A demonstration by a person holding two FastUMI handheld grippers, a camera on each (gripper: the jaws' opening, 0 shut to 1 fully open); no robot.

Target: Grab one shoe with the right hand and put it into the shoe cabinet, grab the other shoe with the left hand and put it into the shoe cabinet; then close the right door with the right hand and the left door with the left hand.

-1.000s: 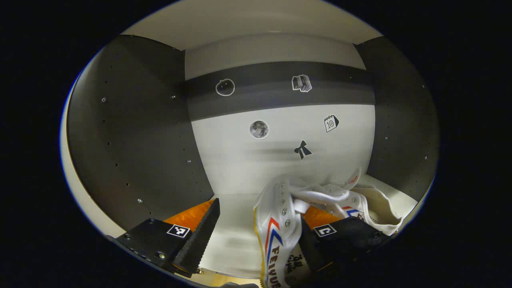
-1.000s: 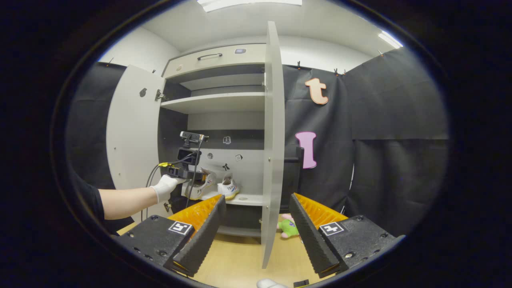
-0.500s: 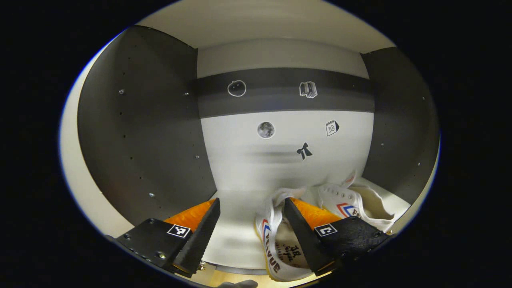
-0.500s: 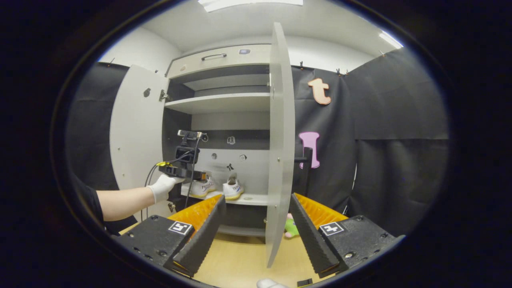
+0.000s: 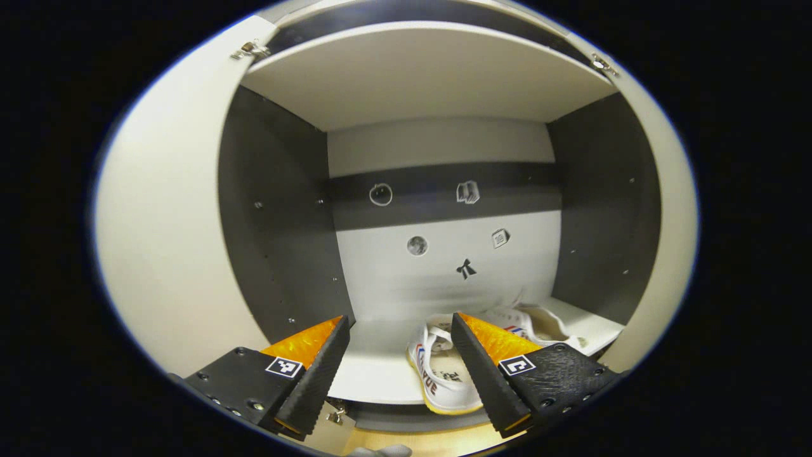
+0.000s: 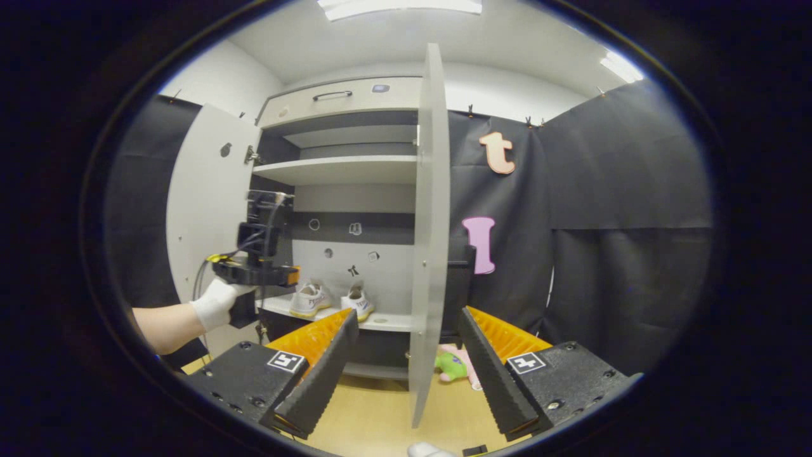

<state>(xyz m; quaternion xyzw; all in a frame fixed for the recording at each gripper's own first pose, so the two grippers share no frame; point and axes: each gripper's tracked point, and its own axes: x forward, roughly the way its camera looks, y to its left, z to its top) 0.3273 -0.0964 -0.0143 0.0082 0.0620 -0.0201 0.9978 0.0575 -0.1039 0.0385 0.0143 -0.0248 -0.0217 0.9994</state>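
Now both shoes sit shelved, so the light, stiff right door wants the released right tool pushing its free edge.

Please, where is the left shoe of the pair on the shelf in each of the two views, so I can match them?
Left gripper view: the left shoe lies low, right of centre, on the shelf, partly behind the gripper's right finger.
Right gripper view: the same shoe is small, left of centre, beside the other shoe, just right of the left gripper.
Shared landmark: the bow sticker on the back wall above the shoes.
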